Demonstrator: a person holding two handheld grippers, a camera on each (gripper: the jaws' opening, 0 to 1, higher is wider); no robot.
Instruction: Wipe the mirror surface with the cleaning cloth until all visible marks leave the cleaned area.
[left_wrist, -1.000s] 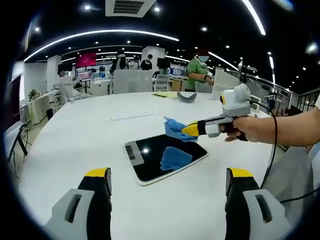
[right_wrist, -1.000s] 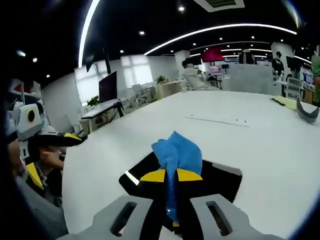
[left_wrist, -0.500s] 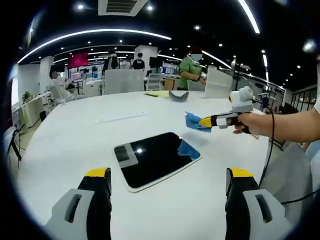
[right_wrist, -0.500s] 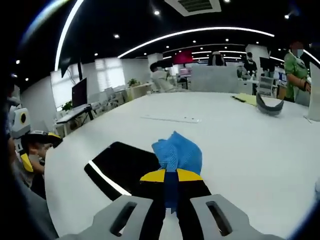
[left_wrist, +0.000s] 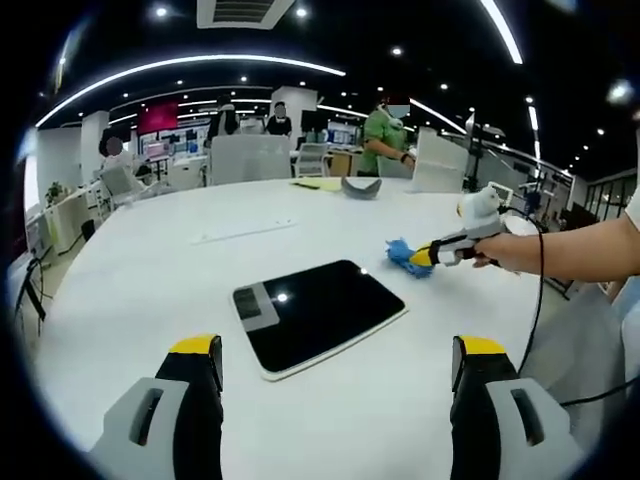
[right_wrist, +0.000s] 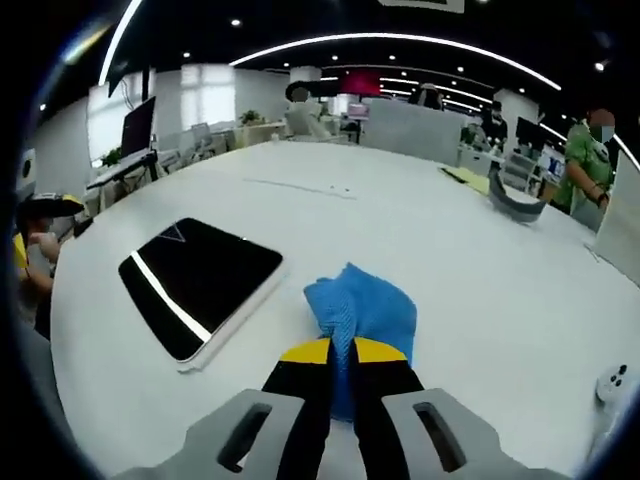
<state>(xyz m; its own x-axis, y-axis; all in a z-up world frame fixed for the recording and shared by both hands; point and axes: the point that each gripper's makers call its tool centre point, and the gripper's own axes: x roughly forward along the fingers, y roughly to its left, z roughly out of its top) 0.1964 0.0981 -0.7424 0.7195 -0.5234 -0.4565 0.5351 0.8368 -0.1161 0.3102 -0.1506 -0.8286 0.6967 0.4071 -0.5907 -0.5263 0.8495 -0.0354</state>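
Observation:
The mirror (left_wrist: 315, 311) is a dark, white-framed rectangle lying flat on the white table (left_wrist: 140, 290); in the right gripper view the mirror (right_wrist: 195, 280) lies to the left of the cloth. My right gripper (right_wrist: 343, 351) is shut on the blue cleaning cloth (right_wrist: 362, 311), which hangs low over the table, to the right of the mirror. In the left gripper view the right gripper (left_wrist: 425, 257) and the cloth (left_wrist: 403, 254) show beside the mirror's far right corner. My left gripper (left_wrist: 335, 346) stands open in front of the mirror, nothing between its jaws.
A white strip (left_wrist: 243, 232) lies on the table behind the mirror. A grey curved object (right_wrist: 516, 203) and yellow papers (left_wrist: 320, 184) sit at the far edge. People stand at desks in the background. A small white object (right_wrist: 607, 388) lies at the right.
My right gripper has carried the cloth off the mirror, away to its right and down toward the table. The mirror has not moved.

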